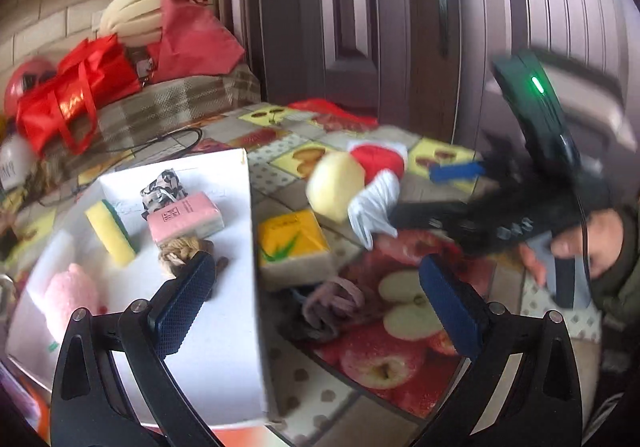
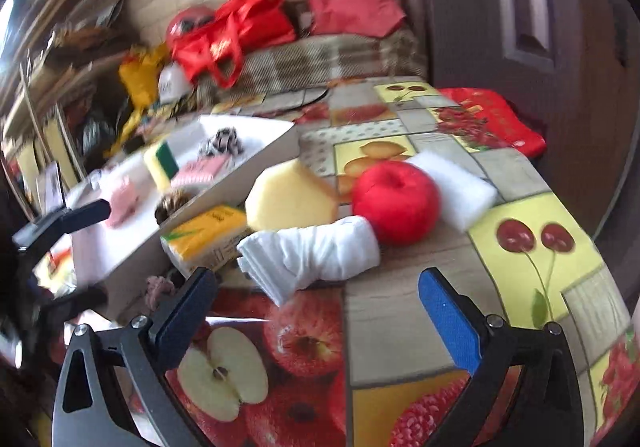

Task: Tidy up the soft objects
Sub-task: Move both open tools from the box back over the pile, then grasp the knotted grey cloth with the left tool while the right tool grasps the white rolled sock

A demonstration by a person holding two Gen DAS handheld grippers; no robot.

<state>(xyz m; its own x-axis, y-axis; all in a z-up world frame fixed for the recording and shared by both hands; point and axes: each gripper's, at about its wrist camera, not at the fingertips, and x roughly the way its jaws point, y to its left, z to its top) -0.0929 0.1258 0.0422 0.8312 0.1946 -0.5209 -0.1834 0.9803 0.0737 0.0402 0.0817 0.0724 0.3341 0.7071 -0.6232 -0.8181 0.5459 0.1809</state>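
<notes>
A white box [image 1: 224,287] [image 2: 132,247] holds a yellow-green sponge [image 1: 110,233] [image 2: 160,163], a pink tissue pack [image 1: 184,219] [image 2: 198,171], a pink plush [image 1: 72,297], a patterned cloth [image 1: 162,183] and a rope knot [image 1: 176,253]. On the table beside it lie a yellow tissue pack [image 1: 294,247] [image 2: 206,237], a yellow foam piece [image 1: 336,185] [image 2: 290,199], a red plush apple [image 2: 396,201] [image 1: 378,159], a folded white cloth [image 2: 312,255] [image 1: 374,207] and a mauve scrunchie [image 1: 334,301]. My left gripper [image 1: 316,303] is open over the box edge. My right gripper [image 2: 320,315] is open, just short of the white cloth.
A white foam block [image 2: 452,187] lies behind the apple. Red bags [image 1: 72,99] and cushions sit on a checked bench behind the table. A dark door [image 1: 360,7] stands at the back right. The fruit-print tablecloth [image 2: 400,327] covers the table.
</notes>
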